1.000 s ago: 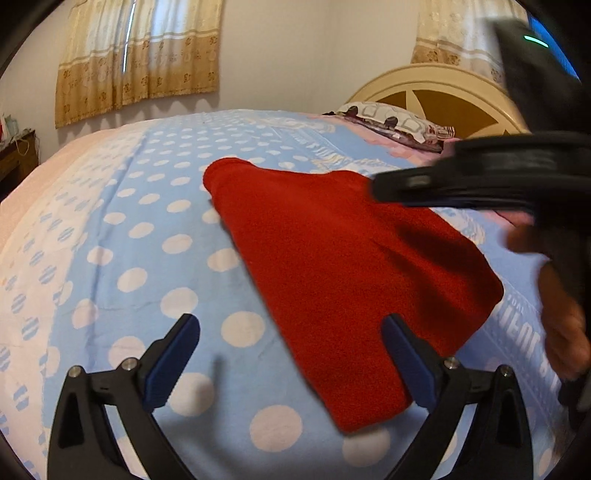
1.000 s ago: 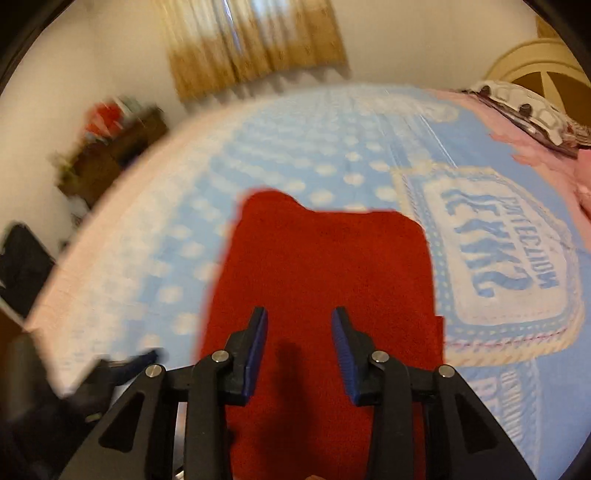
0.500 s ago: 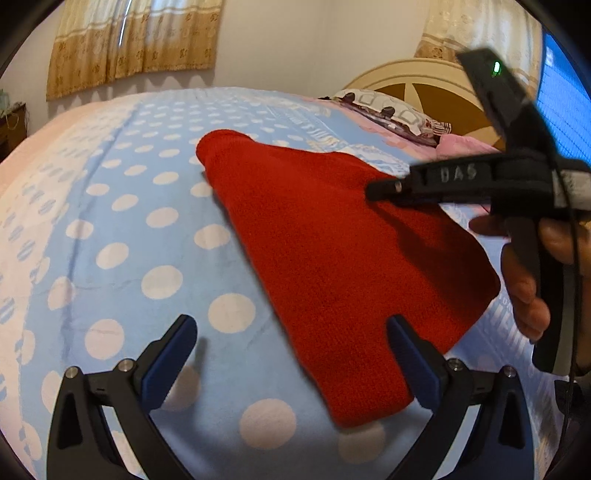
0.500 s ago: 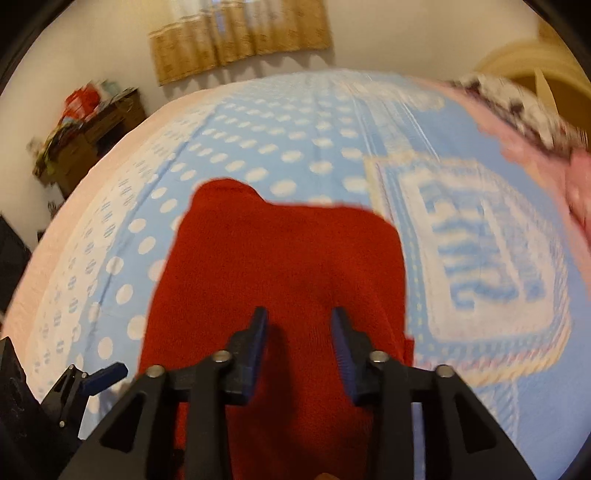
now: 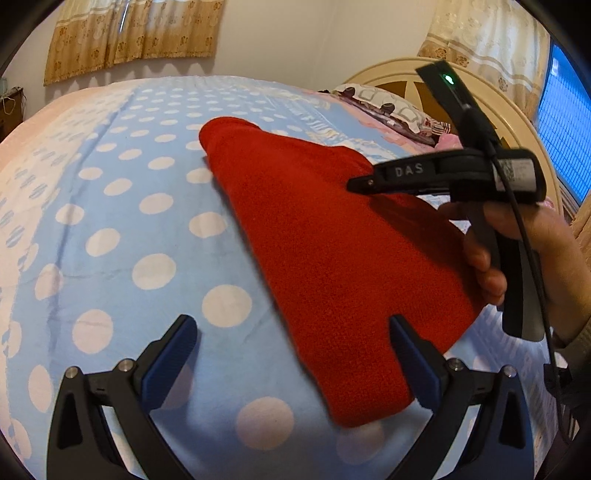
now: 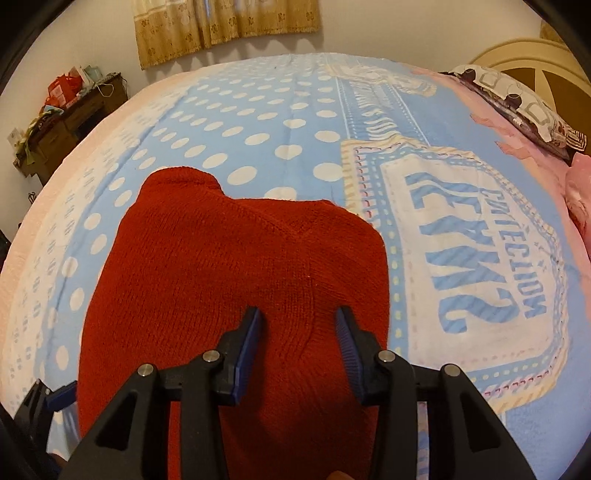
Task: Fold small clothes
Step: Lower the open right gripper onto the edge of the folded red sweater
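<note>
A folded red knitted garment lies flat on the blue polka-dot bedspread. It also fills the middle of the right wrist view. My left gripper is open wide and empty, hovering above the garment's near corner. My right gripper is open and empty, just above the garment's near half. The right gripper's body shows from the side in the left wrist view, over the garment's right edge. A left fingertip shows at the lower left of the right wrist view.
A cream headboard and a patterned pillow are at the far right. A pink cloth lies by the pillow. A cluttered wooden desk stands at the far left. Curtains hang on the back wall.
Both grippers have drawn back a little from the garment and steadied. The right gripper's jaws have opened wider. The garment has not moved.
</note>
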A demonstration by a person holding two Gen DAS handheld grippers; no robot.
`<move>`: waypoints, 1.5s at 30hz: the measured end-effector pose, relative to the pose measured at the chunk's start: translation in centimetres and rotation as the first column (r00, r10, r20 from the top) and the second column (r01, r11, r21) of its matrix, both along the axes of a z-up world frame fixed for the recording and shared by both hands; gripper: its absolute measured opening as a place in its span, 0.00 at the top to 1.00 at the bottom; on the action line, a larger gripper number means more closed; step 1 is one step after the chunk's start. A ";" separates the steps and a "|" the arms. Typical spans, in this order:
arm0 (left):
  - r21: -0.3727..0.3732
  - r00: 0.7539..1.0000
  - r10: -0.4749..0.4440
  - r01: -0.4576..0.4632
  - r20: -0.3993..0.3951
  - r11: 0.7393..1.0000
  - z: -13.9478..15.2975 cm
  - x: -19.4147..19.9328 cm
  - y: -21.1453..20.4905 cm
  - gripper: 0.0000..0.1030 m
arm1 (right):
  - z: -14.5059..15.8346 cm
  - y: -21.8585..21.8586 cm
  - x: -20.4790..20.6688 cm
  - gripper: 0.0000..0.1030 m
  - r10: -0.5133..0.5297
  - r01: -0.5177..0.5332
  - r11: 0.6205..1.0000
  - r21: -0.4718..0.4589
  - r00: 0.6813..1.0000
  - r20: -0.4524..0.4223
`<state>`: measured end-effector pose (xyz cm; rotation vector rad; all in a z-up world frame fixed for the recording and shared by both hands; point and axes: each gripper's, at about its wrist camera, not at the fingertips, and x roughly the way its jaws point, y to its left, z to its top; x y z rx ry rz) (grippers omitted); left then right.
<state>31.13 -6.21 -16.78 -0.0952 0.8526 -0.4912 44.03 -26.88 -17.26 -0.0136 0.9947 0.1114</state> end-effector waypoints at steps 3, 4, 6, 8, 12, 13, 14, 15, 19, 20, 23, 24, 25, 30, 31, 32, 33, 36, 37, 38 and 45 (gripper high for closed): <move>0.001 1.000 -0.004 0.004 -0.004 1.000 -0.1 0.0 -0.1 0.00 | -0.4 -0.5 0.1 0.59 0.001 -0.001 1.000 0.012 1.000 0.018; 0.006 1.000 -0.005 0.005 -0.003 1.000 0.0 -0.1 -0.2 0.00 | -0.4 -0.4 0.2 0.59 0.001 -0.001 1.000 0.007 1.000 0.020; 0.011 1.000 -0.004 0.004 -0.002 1.000 0.0 -0.1 -0.2 0.00 | -0.3 -0.2 0.4 0.59 -0.001 0.001 1.000 -0.003 1.000 0.014; 0.007 1.000 -0.002 0.002 -0.004 1.000 -0.1 0.0 -0.1 0.00 | -0.1 0.0 0.2 0.58 0.004 -0.004 1.000 -0.014 1.000 0.011; 0.008 1.000 0.010 -0.010 0.006 1.000 0.1 -0.1 0.1 0.00 | 0.2 0.0 -0.7 0.57 0.038 -0.037 0.999 -0.030 0.999 0.029; 0.014 1.000 0.011 -0.011 0.009 1.000 0.2 -0.1 0.0 0.00 | 0.3 -0.3 -0.9 0.57 0.039 -0.039 0.999 -0.018 0.999 0.030; 0.025 1.000 0.012 -0.012 0.013 1.000 0.3 -0.1 -0.2 0.00 | 0.4 -0.5 -1.1 0.57 0.042 -0.042 0.999 -0.011 0.999 0.029; 0.034 1.000 0.013 -0.013 0.014 0.999 0.4 -0.1 -0.3 0.00 | 0.4 -0.6 -1.2 0.56 0.049 -0.049 0.999 -0.011 0.998 0.030; 0.053 1.000 0.009 -0.009 0.005 0.999 0.2 0.0 -0.6 0.00 | 0.0 -1.3 -1.2 0.56 0.059 -0.059 0.998 0.005 0.998 0.018; 0.055 1.000 0.006 -0.006 0.000 0.998 0.1 0.0 -0.7 0.00 | -0.1 -1.7 -1.1 0.53 0.054 -0.055 0.998 0.018 0.998 0.017; 0.042 1.000 0.009 -0.008 -0.026 0.999 0.0 0.2 -0.5 0.00 | -0.5 -2.3 -1.3 0.50 0.052 -0.053 0.998 0.034 0.998 0.031; 0.043 0.999 0.011 -0.010 -0.030 0.999 0.2 0.2 -0.5 0.00 | -0.5 -2.3 -1.5 0.50 0.054 -0.055 0.998 0.033 0.998 0.037; 0.048 0.999 0.016 -0.014 -0.032 0.999 0.5 0.1 -0.5 0.00 | -0.5 -2.3 -1.6 0.48 0.058 -0.059 0.998 0.026 0.997 0.044; 0.047 0.999 0.039 -0.039 0.002 0.998 2.0 -0.4 -0.5 0.00 | 1.2 -3.4 -2.2 0.32 0.062 -0.068 0.996 0.061 0.994 0.088; 0.052 0.999 0.040 -0.040 0.004 0.998 2.2 -0.3 -0.5 0.00 | 1.8 -4.2 -2.4 0.32 0.054 -0.066 0.993 0.098 0.992 0.116; 0.051 0.999 0.040 -0.040 0.000 0.998 2.3 -0.2 -0.5 0.00 | 2.3 -5.2 -2.6 0.32 0.038 -0.059 0.989 0.136 0.988 0.147; 0.046 0.999 0.040 -0.040 -0.009 0.998 2.3 0.0 -0.5 0.00 | 2.8 -6.5 -2.7 0.32 0.014 -0.046 0.982 0.182 0.985 0.170; -0.001 0.998 0.054 -0.054 -0.040 0.999 2.1 0.8 -0.2 0.00 | 2.5 -9.2 -1.6 0.32 -0.042 0.001 0.955 0.297 0.991 0.129; -0.013 0.997 0.057 -0.058 -0.043 0.998 2.1 0.9 -0.2 0.00 | 2.0 -9.6 -1.0 0.32 -0.034 0.000 0.950 0.312 0.994 0.105; -0.042 0.997 0.056 -0.059 -0.059 0.997 1.8 1.3 -0.2 0.00 | 1.5 -9.7 -0.6 0.32 -0.023 -0.006 0.949 0.316 0.996 0.090; -0.095 0.993 0.041 -0.051 -0.113 0.994 0.2 1.9 -0.9 0.00 | -2.5 -8.9 1.8 0.32 0.062 -0.055 0.893 0.448 0.998 -0.002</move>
